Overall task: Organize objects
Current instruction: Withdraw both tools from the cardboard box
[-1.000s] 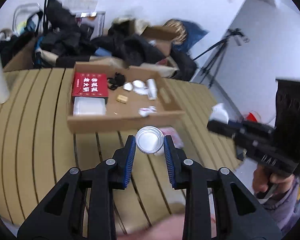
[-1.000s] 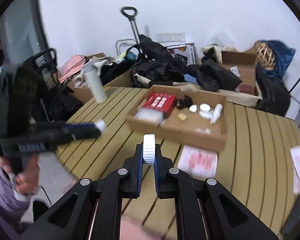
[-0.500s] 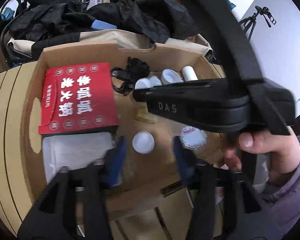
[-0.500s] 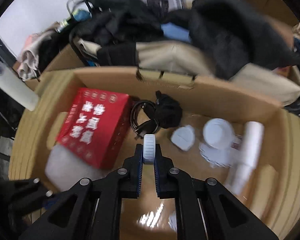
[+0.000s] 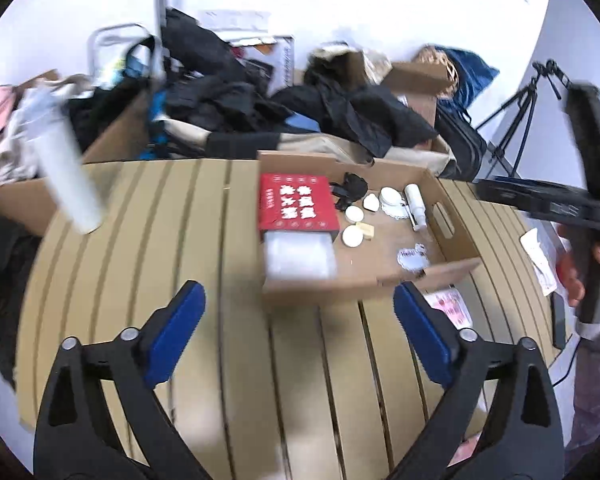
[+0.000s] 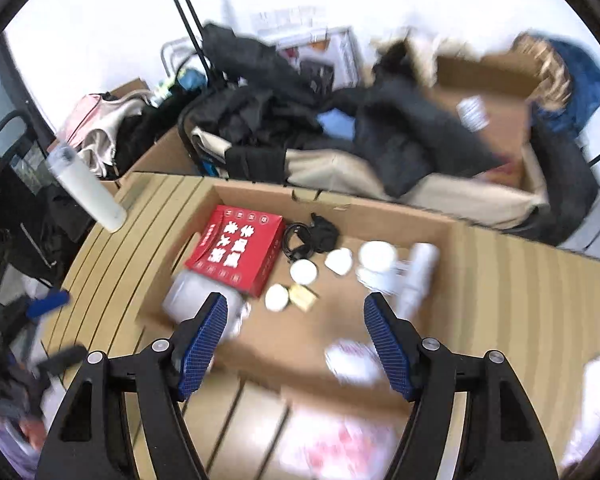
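Cardboard box [image 6: 452, 240] on desk [image 5: 140, 260] held caps, bottle, red carton; both grippers' jaws were opening, empty. Pink packet [image 5: 448, 306] remained outside, near right.

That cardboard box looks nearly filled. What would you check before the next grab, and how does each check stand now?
1. Left gripper jaws empty and opening: ok.
2. Right gripper jaws empty and opening: ok.
3. Two round white lids lying inside the cardboard box: ok.
4. Red-printed packet on the table, outside the box: not ok.
5. White bottle standing upright: cannot tell, blurred.
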`<state>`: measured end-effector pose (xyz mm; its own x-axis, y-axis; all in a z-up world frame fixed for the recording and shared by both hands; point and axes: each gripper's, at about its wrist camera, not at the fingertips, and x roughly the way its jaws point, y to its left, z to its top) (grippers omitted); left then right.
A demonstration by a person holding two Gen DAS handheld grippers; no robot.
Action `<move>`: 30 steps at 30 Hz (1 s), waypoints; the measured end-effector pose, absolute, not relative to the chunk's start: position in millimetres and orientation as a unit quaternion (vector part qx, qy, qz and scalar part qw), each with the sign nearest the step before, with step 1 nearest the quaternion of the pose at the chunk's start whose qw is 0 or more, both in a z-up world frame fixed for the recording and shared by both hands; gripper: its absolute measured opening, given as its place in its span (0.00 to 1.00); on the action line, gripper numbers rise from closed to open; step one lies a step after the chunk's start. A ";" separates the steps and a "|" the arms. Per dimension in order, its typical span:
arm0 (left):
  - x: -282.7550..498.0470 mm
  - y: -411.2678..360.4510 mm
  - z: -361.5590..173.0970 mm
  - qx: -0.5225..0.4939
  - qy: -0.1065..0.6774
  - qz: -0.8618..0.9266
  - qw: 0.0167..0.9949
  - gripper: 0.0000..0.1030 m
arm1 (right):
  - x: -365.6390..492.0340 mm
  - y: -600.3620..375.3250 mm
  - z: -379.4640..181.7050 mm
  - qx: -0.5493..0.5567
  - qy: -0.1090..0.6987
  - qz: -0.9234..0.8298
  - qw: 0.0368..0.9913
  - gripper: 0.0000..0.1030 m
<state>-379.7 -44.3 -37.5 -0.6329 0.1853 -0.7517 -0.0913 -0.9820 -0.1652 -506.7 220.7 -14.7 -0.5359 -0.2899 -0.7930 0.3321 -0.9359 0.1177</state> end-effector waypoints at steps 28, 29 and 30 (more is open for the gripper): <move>-118.0 -28.6 -4.0 -0.356 -0.040 0.929 0.094 1.00 | -104.7 280.5 -18.5 0.319 -0.013 -0.942 0.104 0.72; -123.6 -29.0 -9.3 -0.363 -0.044 0.926 0.092 1.00 | -108.7 278.7 -22.8 0.317 -0.015 -0.942 0.111 0.72; -130.9 -29.2 -14.7 -0.369 -0.050 0.923 0.091 1.00 | -111.5 278.0 -27.2 0.318 -0.014 -0.941 0.114 0.72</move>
<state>-130.9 -29.2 -14.7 -0.7105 0.2047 -0.6732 -0.1310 -0.9785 -0.1592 -111.5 278.0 -27.2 -0.7716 -0.2240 -0.5954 0.2058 -0.9735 0.0995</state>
